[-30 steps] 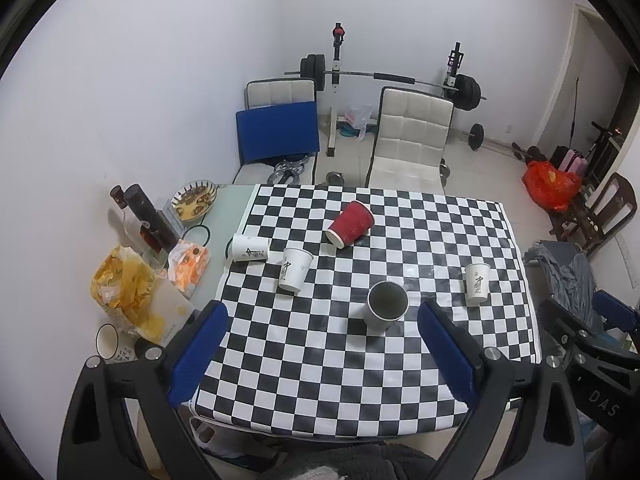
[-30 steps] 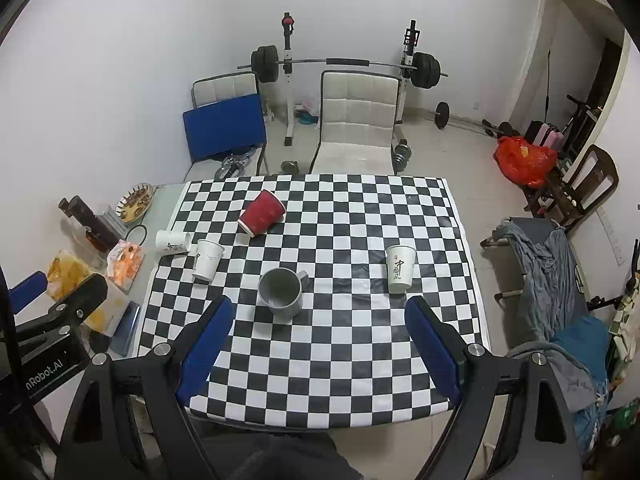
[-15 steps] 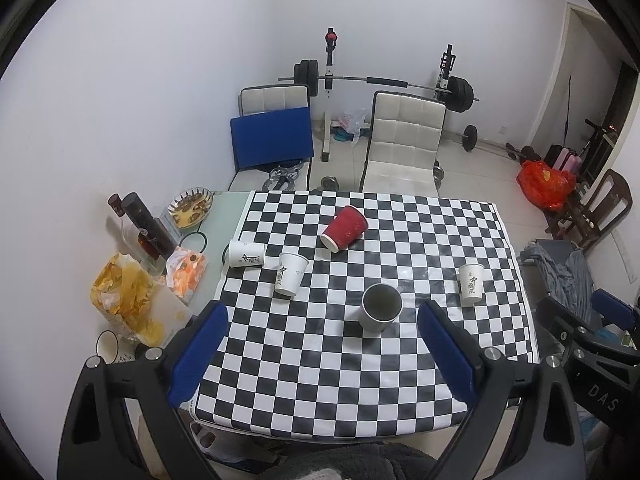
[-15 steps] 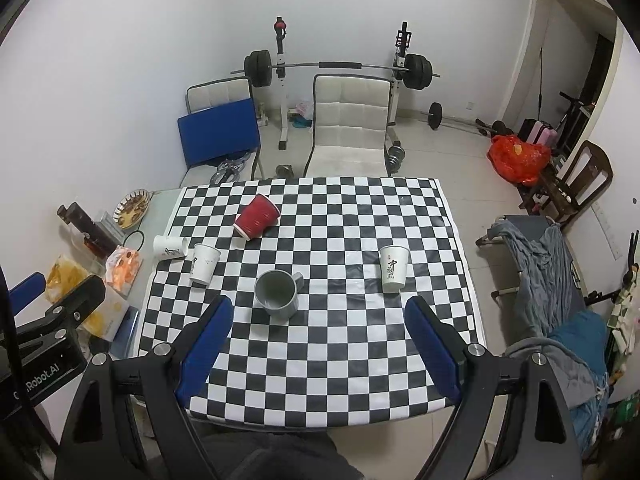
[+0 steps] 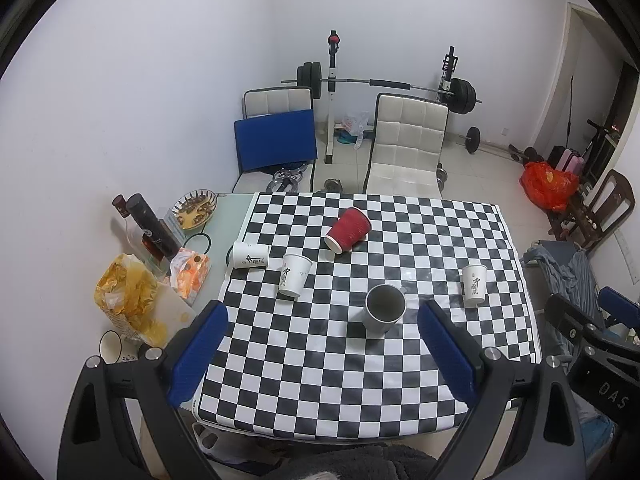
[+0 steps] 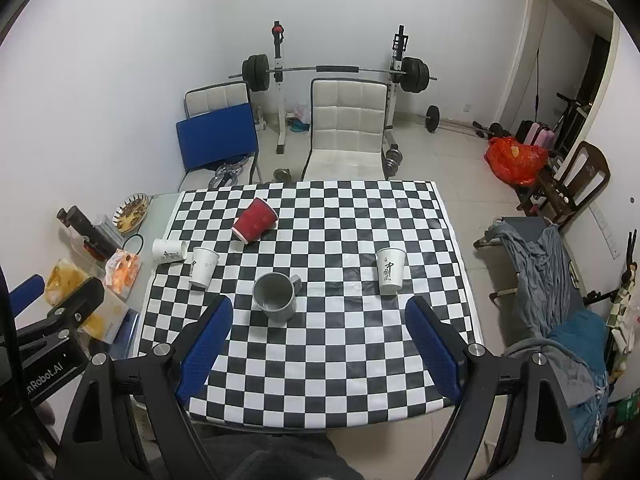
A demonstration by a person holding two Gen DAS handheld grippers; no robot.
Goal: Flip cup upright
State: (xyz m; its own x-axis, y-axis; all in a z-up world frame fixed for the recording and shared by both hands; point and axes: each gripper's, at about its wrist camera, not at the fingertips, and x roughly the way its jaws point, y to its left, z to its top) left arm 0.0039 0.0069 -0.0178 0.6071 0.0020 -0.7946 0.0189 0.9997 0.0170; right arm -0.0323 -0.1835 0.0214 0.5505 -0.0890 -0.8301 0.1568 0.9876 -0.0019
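Both claws up high over the near table edge, nothing in either: left gripper (image 5: 322, 334) spread wide, right gripper (image 6: 318, 330) same, blue pads (image 6: 206, 334) well apart w/ only checkered cloth (image 6: 320, 344) showing between them. Just ahead of the right claw, a bit left of its centre line, grey mug (image 6: 276, 294) stands mouth-up, no work needed there. Ahead-right of that, white paper cup (image 6: 390, 270) upright too. Off ahead-left, 2nd white cup (image 6: 203, 266) looks upright or slightly leaning, hard to call thru the fisheye. Beyond it, at the cloth's left edge, tipped white cup (image 6: 169, 250) lies on its side, mouth toward the right. Farther ahead, red cup (image 6: 255, 220) also on its side, rim pointing near-left, base far-right. So 2 candidates for flipping; the red one sits closest to dead ahead of both claws, prob the pick. To do it well: drop in w/ jaws kept wide, straddle the red wall near mid-body, not the rim, squeeze lightly since paper crushes, then lift clear of the cloth before rotating the mouth up so it doesn't drag or roll away. Past the table: white chair (image 6: 346, 128), barbell rack (image 6: 334, 68).
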